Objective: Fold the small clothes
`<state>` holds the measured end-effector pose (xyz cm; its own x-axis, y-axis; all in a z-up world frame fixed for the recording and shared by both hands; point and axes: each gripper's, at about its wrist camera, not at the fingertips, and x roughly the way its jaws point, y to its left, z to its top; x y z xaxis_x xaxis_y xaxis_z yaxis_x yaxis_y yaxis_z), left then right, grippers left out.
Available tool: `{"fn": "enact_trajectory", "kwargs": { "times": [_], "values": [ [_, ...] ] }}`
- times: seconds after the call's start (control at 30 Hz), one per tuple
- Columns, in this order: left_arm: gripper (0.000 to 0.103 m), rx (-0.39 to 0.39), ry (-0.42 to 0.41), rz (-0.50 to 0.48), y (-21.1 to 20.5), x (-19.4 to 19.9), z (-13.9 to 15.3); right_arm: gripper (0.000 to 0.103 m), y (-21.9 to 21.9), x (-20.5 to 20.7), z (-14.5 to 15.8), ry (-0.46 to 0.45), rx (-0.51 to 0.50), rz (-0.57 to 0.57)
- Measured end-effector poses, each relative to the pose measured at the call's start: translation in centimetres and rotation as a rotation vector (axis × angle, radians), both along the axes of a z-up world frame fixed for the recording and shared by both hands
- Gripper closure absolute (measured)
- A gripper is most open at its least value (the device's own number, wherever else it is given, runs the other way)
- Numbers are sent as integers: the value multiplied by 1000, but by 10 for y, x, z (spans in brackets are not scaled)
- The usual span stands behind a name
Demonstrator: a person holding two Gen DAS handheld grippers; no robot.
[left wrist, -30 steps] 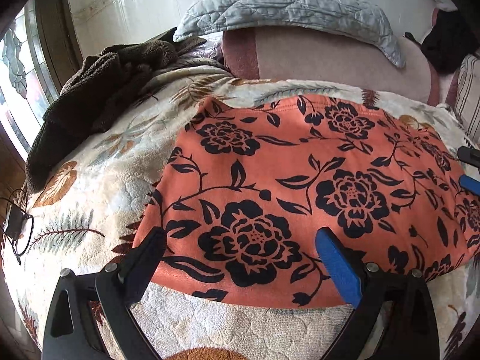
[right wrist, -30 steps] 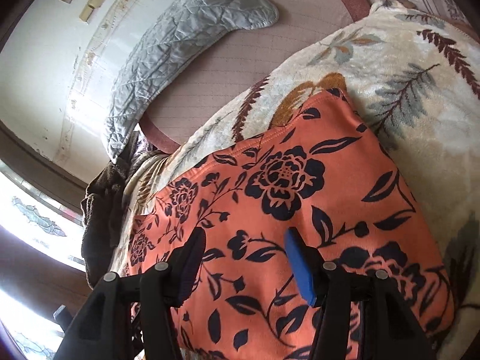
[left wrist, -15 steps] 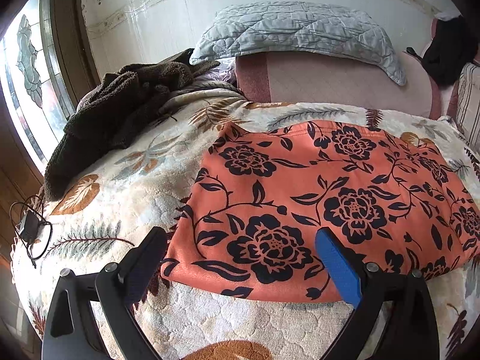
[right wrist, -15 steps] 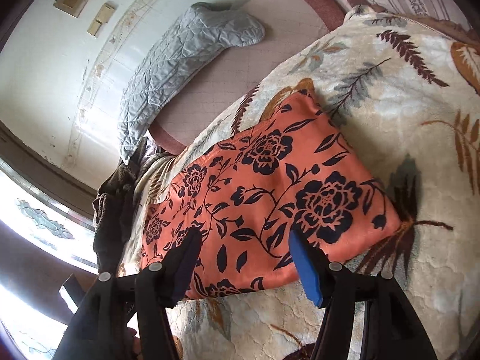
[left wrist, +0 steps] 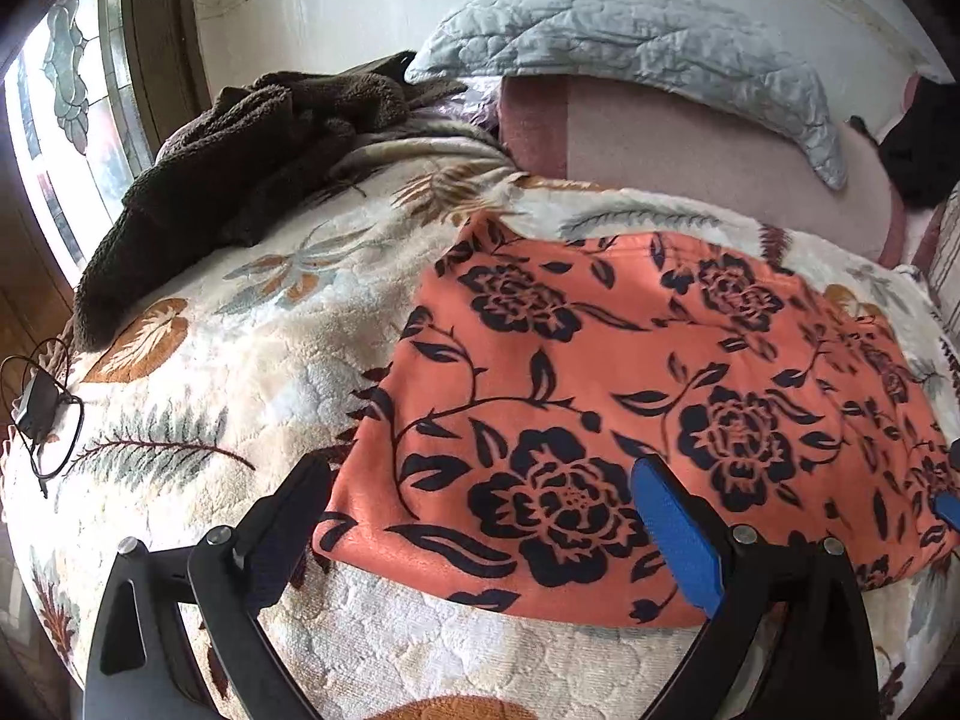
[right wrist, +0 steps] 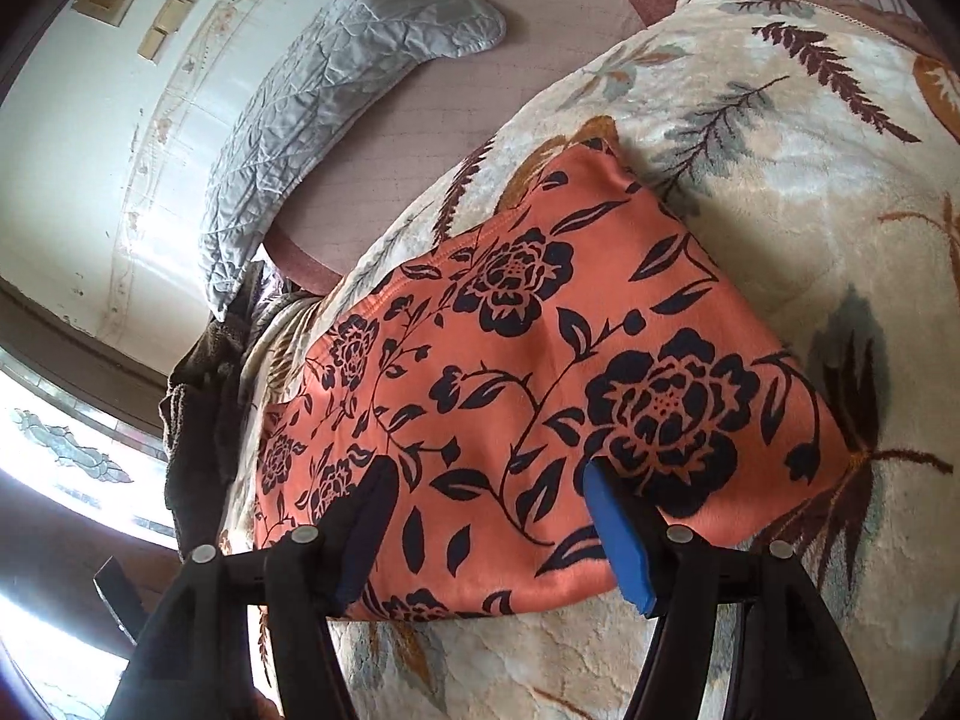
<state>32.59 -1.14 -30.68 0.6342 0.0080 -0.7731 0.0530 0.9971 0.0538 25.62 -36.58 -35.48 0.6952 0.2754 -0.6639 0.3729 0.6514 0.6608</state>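
Note:
An orange garment with black flowers [left wrist: 630, 396] lies flat and folded on a cream leaf-patterned blanket [left wrist: 252, 360]. My left gripper [left wrist: 480, 480] hovers open over the garment's near left corner, with nothing between its fingers. In the right wrist view the same garment [right wrist: 540, 372] spreads away from me, and my right gripper [right wrist: 486, 474] stands open above its near edge, its jaws apart and not pressing the cloth. A blue fingertip [left wrist: 948, 507] of the right gripper shows at the right edge of the left wrist view.
A dark brown fleece garment [left wrist: 240, 168] lies heaped at the back left of the bed. A grey quilted pillow [left wrist: 630, 42] rests on a pink cushion [left wrist: 690, 144] by the wall. A black cable and plug [left wrist: 42, 408] sit at the left edge.
Both grippers have drawn back from the garment toward its near edge, so more of the blanket shows. The right gripper's jaws stand a little wider than a second ago.

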Motion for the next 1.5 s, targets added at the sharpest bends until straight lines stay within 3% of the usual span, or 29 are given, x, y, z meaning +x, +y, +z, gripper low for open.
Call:
{"fn": "enact_trajectory", "kwargs": {
  "times": [0.1, 0.2, 0.27, 0.37, 0.43, 0.53, 0.57, 0.63, 0.77, 0.87, 0.97, 1.13, 1.3, 1.5],
  "values": [
    [3, 59, 137, 6, 0, 15, -29, 36, -2, 12, -16, 71, -2, 13],
    [3, 5, 106, 1, 6, 11, -17, 36, -3, 13, -17, 71, 5, 9],
    [3, -32, 45, -5, 12, 6, -4, 36, -1, 12, -10, 46, -13, 7],
    [3, -28, -11, 11, 18, 3, 5, 38, 2, 8, 6, -32, -44, -3],
    [3, -3, 8, 11, 18, 8, -1, 40, 2, 8, 14, -69, -72, -13],
    [3, 37, 132, -32, 9, 18, -26, 40, -2, 15, -3, 28, -44, 1],
    [3, 40, 148, -30, 7, 18, -31, 41, -3, 18, -17, 91, -11, 22],
    [3, 33, 119, -17, 6, 15, -25, 48, -5, 15, -20, 91, -12, 19],
    [3, -69, 81, -25, 12, 5, -7, 48, -11, -9, -3, -6, 40, -18],
    [3, -135, 73, -45, 17, -8, 0, 44, -21, -33, 0, -31, 122, -59],
    [3, -234, 128, -62, 25, -22, -1, 32, -33, -55, -3, -36, 213, -103],
    [3, -396, 260, -46, 37, -28, -15, 30, -42, -77, -28, 64, 316, -161],
    [3, -493, 283, 49, 50, -5, -29, 30, -42, -54, -49, 62, 356, -184],
    [4, -604, 222, 135, 58, 18, -38, 30, -38, -22, -54, -1, 294, -215]
  ]
}}
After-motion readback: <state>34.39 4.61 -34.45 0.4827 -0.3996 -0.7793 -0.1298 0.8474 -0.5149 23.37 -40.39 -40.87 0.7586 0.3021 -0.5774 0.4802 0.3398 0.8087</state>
